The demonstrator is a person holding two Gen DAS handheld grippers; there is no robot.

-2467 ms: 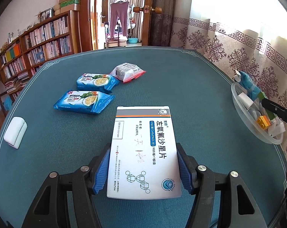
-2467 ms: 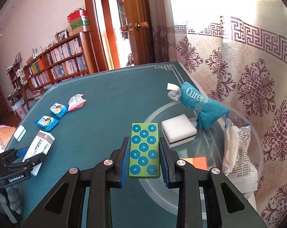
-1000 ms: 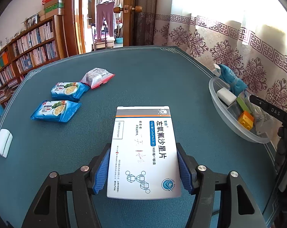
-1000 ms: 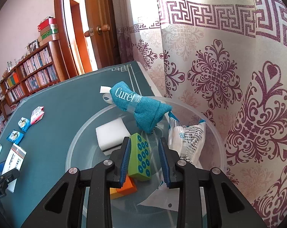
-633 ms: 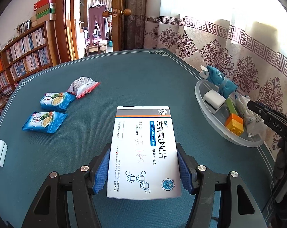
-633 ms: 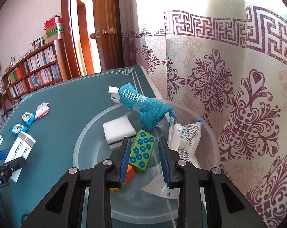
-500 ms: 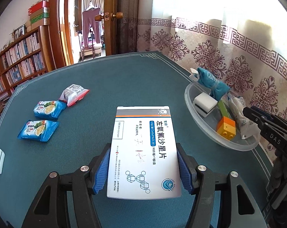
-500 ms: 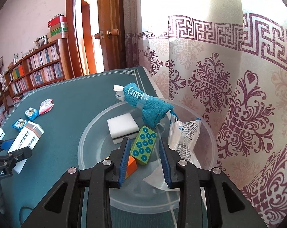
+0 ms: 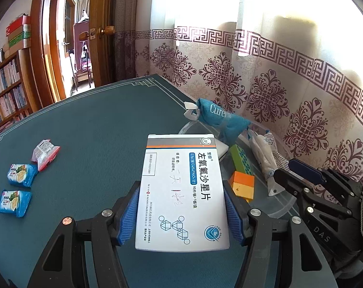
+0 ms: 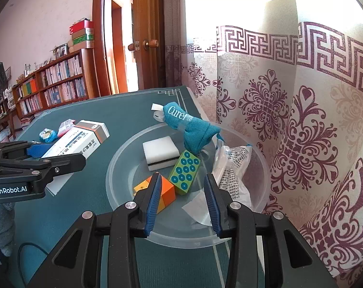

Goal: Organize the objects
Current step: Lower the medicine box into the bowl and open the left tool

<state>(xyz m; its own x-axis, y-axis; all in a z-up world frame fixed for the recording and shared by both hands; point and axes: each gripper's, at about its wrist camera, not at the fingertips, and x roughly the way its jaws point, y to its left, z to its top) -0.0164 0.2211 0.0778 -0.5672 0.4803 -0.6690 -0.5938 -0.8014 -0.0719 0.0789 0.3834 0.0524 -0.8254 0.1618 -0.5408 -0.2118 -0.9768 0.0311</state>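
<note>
Left gripper (image 9: 181, 206): jaws clamped on the long sides of the white medicine box (image 9: 181, 192), blue pads pressed flat against it.
Medicine box: held flat, printed face up, its far end over the near rim of the clear bowl (image 10: 124, 153); in the right wrist view it sits just left of the bowl, above the table (image 10: 104, 120).
Right gripper (image 10: 182, 201): jaws opening, nothing between the pads; it is over the near part of the bowl.
Green block (image 10: 184, 172): lies tilted in the bowl just beyond the right gripper's fingertips, blue dots up, clear of both pads.
Orange and yellow block (image 10: 166, 193): in the bowl, partly behind the right gripper's left finger; it touches the green block's near end.
White sponge (image 10: 160, 152): in the bowl, behind the green block.
Teal cloth pouch (image 10: 188, 129): draped over the bowl's far rim.
Plastic packet (image 10: 232, 168): leans on the bowl's right wall.
On the table: two blue snack packs (image 9: 21, 175) (image 9: 13, 202) and a red and white one (image 9: 44, 153), well apart from the bowl, left of the box.
Behind the bowl: patterned curtain (image 10: 301, 124).
</note>
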